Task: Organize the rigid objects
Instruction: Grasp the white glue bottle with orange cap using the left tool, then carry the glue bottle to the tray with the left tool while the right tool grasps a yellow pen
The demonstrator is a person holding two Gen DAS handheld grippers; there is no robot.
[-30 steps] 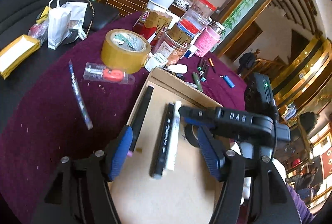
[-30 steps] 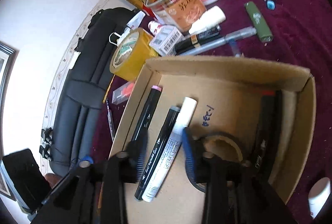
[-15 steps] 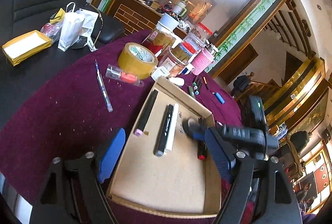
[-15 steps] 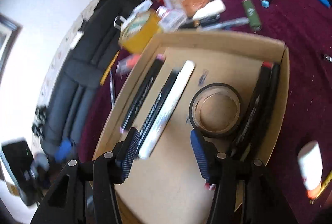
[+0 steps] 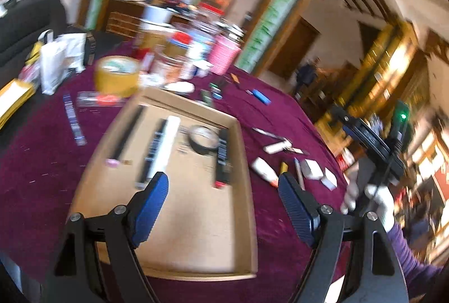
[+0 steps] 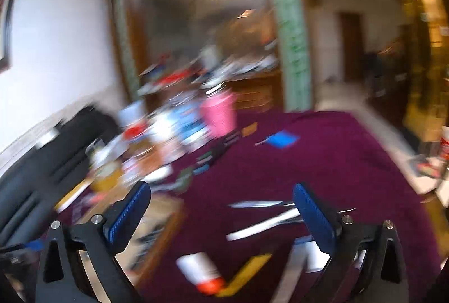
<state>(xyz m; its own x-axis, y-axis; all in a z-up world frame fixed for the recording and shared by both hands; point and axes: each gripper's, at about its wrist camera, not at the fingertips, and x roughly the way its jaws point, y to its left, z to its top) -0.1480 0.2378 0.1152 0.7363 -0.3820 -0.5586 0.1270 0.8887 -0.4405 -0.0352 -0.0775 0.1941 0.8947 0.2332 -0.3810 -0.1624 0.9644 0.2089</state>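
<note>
A cardboard tray (image 5: 179,218) lies on the purple cloth. Inside it are a pink-capped black marker (image 5: 126,131), a black marker (image 5: 153,151), a white marker (image 5: 165,145), a black tape roll (image 5: 203,137) and red-capped black markers (image 5: 223,159). My left gripper (image 5: 223,190) hangs open above the tray's near half, holding nothing. My right gripper (image 6: 220,199) is off the tray's right side, its jaws opening wide with nothing between them. Below it on the cloth lie a white tube with a red cap (image 6: 200,272), a yellow stick (image 6: 247,275) and a white pen (image 6: 263,224). Both views are blurred.
Beyond the tray stand a yellow tape roll (image 5: 116,75), several jars and a pink cup (image 5: 223,57). A blue pen (image 5: 73,117) lies left of the tray and a blue lighter (image 5: 261,96) behind it. White erasers (image 5: 311,169) sit to the right. A gloved hand (image 5: 376,199) holds the right gripper.
Both grippers have drawn back and risen from the tray. The right one swung right, off the tray, and opened wide. The left one opened a little more. The tape roll stays in the tray.
</note>
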